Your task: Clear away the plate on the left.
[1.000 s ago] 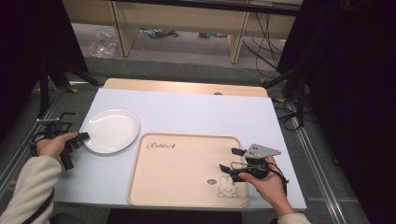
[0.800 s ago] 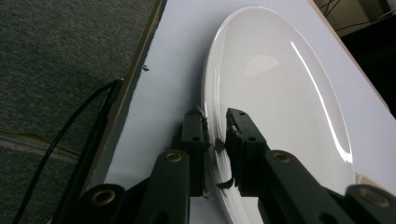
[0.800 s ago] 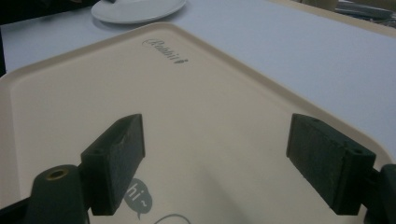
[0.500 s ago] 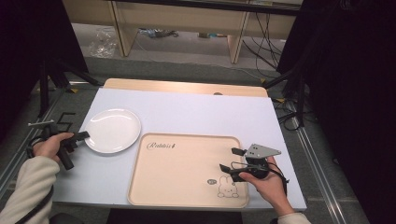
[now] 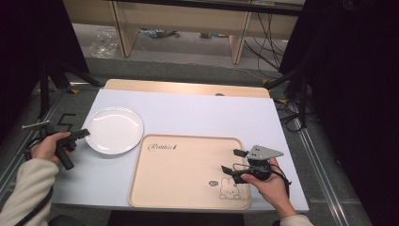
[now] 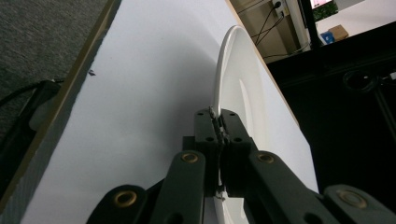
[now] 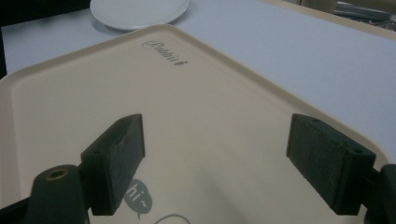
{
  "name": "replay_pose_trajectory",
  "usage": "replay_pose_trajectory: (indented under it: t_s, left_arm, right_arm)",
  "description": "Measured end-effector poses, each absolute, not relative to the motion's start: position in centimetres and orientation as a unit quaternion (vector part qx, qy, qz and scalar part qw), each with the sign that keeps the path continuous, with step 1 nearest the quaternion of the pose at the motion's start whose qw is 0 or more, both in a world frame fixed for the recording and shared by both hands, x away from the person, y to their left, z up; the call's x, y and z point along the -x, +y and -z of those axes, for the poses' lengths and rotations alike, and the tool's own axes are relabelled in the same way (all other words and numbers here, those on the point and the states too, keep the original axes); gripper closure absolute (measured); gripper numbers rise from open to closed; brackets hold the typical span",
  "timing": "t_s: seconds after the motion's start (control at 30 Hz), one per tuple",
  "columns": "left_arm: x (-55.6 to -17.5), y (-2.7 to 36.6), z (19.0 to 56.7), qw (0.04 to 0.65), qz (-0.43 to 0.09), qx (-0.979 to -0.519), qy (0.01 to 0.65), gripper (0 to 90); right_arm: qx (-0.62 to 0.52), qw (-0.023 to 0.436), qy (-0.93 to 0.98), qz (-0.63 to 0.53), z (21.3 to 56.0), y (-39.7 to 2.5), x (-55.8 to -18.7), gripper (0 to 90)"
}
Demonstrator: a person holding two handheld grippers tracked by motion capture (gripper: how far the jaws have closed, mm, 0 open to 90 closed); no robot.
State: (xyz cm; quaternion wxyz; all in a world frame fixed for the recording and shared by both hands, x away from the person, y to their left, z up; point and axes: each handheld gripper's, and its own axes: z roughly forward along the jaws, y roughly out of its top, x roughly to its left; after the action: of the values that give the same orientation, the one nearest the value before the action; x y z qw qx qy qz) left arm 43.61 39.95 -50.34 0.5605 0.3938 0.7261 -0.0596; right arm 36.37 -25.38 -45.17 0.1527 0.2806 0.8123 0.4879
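Plate: white plate (image 5: 114, 129) lies on the white table top (image 5: 197, 113), towards its left side, just beside the far left corner of the tray; in the left gripper view its rim (image 6: 219, 88) runs straight into the black jaws
Left gripper: left gripper (image 5: 82, 134) sits at the plate's near left edge, jaws pressed together on the rim, with the thin white edge pinched between the two pads
Left hand: left hand (image 5: 49, 147) wraps the gripper's handle at the table's left edge, a pale sleeve behind it
Tray: beige tray (image 5: 188, 188) lies flat on the near half of the table, a small script word near its far left corner and a rabbit drawing near its near right corner
Right gripper: right gripper (image 5: 231, 161) hovers over the tray's right part, near the rabbit drawing; jaws stand wide apart with nothing between them, bare tray surface in the gap in the right gripper view (image 7: 215, 158)
Right hand: right hand (image 5: 268, 183) holds the gripper from the near right, the grey three-cornered plate on top
Surroundings: wooden strip along the table's far edge, grey floor with cables beyond
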Motion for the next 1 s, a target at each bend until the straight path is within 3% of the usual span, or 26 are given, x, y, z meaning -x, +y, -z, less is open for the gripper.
replay_pose_trajectory:
  t_s: [0.07, 0.17, 0.2, 0.27, 0.3, 0.33, 0.4, 0.43, 0.53, 0.57, 0.63, 0.73, 0.8, 0.83, 1.0]
  left_arm:
    - [-43.4, 40.2, 50.3, 0.543, 0.057, -0.411, 0.731, 86.5]
    - [-43.7, 39.8, 50.1, 0.561, 0.056, -0.360, 0.743, 86.2]
    - [-43.5, 40.0, 50.1, 0.555, 0.057, -0.375, 0.740, 86.2]
    - [-43.5, 39.9, 50.0, 0.567, 0.057, -0.354, 0.742, 86.2]
    - [-43.4, 40.1, 50.1, 0.567, 0.059, -0.360, 0.738, 86.2]
    - [-43.1, 40.5, 50.2, 0.555, 0.060, -0.399, 0.727, 86.2]
    - [-43.1, 40.4, 50.1, 0.558, 0.059, -0.396, 0.727, 86.3]
    - [-43.3, 40.0, 49.8, 0.580, 0.061, -0.351, 0.733, 86.2]
    - [-43.2, 40.0, 49.7, 0.582, 0.060, -0.351, 0.731, 86.2]
    - [-43.0, 40.3, 49.9, 0.578, 0.060, -0.379, 0.720, 86.1]
    - [-43.1, 39.9, 49.6, 0.579, 0.059, -0.357, 0.731, 86.1]
    - [-42.9, 40.0, 49.6, 0.574, 0.060, -0.382, 0.722, 86.2]
    - [-43.1, 39.6, 49.2, 0.578, 0.059, -0.358, 0.731, 86.2]
    - [-42.9, 39.8, 49.3, 0.576, 0.060, -0.380, 0.721, 86.1]
    - [-42.8, 39.5, 49.0, 0.583, 0.064, -0.381, 0.715, 86.2]
  right_arm:
    - [-0.281, 0.154, 0.812, -0.488, 45.2, -25.4, -36.4, 20.3]
    - [-0.280, 0.155, 0.812, -0.488, 45.2, -25.4, -36.4, 20.3]
    - [-0.282, 0.153, 0.812, -0.487, 45.1, -25.4, -36.3, 20.3]
    - [-0.282, 0.153, 0.812, -0.488, 45.1, -25.4, -36.3, 20.3]
    - [-0.282, 0.153, 0.812, -0.488, 45.1, -25.4, -36.3, 20.3]
    - [-0.282, 0.153, 0.812, -0.488, 45.1, -25.4, -36.3, 20.3]
    - [-0.282, 0.153, 0.811, -0.489, 45.1, -25.4, -36.3, 20.3]
    - [-0.282, 0.153, 0.811, -0.489, 45.1, -25.4, -36.3, 20.2]
    - [-0.281, 0.153, 0.811, -0.489, 45.1, -25.4, -36.3, 20.3]
    - [-0.281, 0.153, 0.811, -0.490, 45.1, -25.4, -36.3, 20.3]
    - [-0.282, 0.152, 0.810, -0.491, 45.1, -25.4, -36.3, 20.3]
    - [-0.283, 0.159, 0.814, -0.482, 44.9, -25.5, -36.3, 20.3]
    - [-0.283, 0.159, 0.814, -0.482, 44.9, -25.5, -36.3, 20.3]
    - [-0.283, 0.159, 0.814, -0.482, 44.9, -25.5, -36.3, 20.3]
    - [-0.282, 0.160, 0.813, -0.483, 44.9, -25.5, -36.2, 20.3]
